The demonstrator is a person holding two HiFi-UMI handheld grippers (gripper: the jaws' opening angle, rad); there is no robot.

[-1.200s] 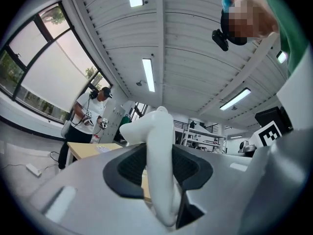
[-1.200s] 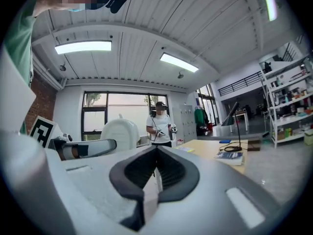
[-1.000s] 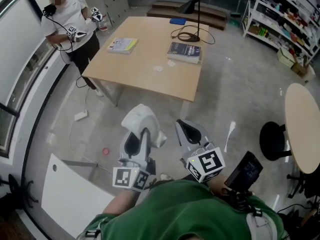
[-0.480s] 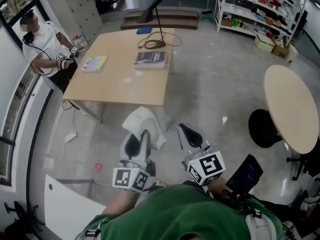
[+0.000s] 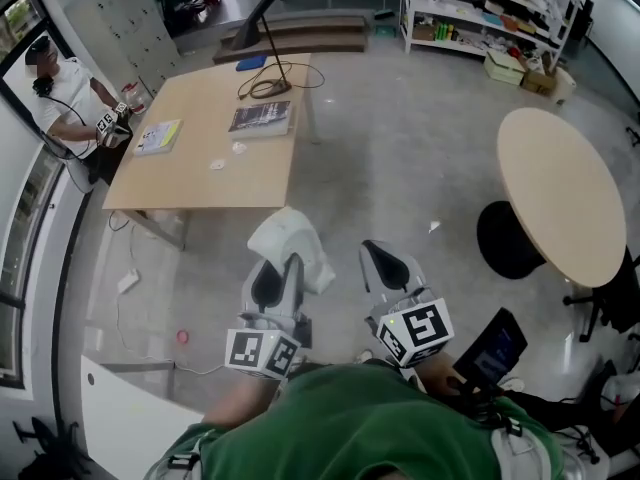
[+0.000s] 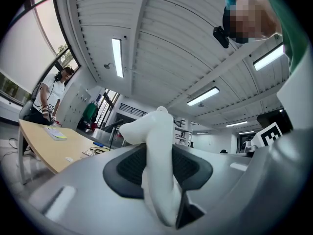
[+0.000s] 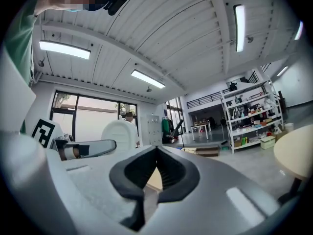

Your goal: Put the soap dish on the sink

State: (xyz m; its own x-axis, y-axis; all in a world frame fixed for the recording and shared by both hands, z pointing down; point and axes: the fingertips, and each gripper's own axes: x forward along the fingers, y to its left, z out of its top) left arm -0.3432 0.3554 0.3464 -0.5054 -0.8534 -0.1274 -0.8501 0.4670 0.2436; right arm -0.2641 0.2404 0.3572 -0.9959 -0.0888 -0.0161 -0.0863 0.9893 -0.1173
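The soap dish (image 5: 290, 241) is a white, curved piece that sticks out past the tips of my left gripper (image 5: 273, 280). That gripper is shut on it and held over the grey floor, close to the person's body. In the left gripper view the soap dish (image 6: 152, 136) stands edge-on between the dark pads of the left gripper (image 6: 160, 177). My right gripper (image 5: 386, 265) hangs beside it, shut and holding nothing. Seen from the right gripper view, the right gripper (image 7: 156, 151) has its pads meeting at the tip, and the soap dish (image 7: 119, 132) shows to the left. No sink is in view.
A wooden table (image 5: 190, 173) with books and a black lamp stands ahead on the left, with a person (image 5: 68, 106) seated at its far corner. A round table (image 5: 553, 190) and a black stool (image 5: 508, 238) are on the right. Shelves (image 5: 478, 16) line the back.
The whole view has swung: the wooden table slid left and away, and the round table came further into view. Both grippers keep their places by the body, the dish still held.
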